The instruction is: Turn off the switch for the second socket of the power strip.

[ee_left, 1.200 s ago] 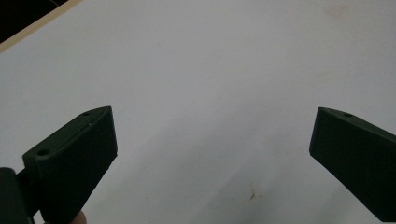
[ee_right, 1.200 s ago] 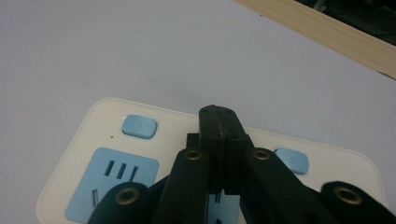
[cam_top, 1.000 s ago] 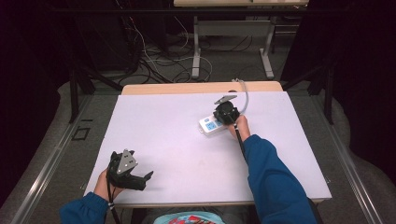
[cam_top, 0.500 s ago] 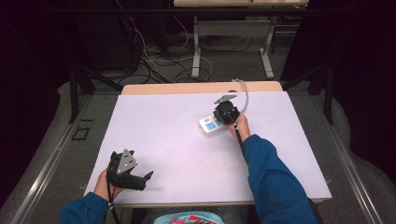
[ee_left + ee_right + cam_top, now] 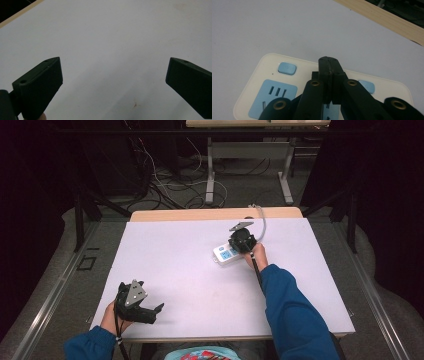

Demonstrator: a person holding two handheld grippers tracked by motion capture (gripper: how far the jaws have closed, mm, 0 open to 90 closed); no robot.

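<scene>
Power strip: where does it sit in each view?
High view: power strip right of centre on the white table, under the right tongs.
Right gripper view: lower middle, behind the shut tongs.
Left gripper view: not in it.
Shared landmark: white table.

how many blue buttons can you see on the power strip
2: one blue button near the power strip left end, one right of the shut jaws; others may be hidden beneath them.

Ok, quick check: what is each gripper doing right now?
Left gripper: open, nothing between its jaws, over bare table.
Right gripper: shut, holding nothing, tips over the power strip.
</scene>
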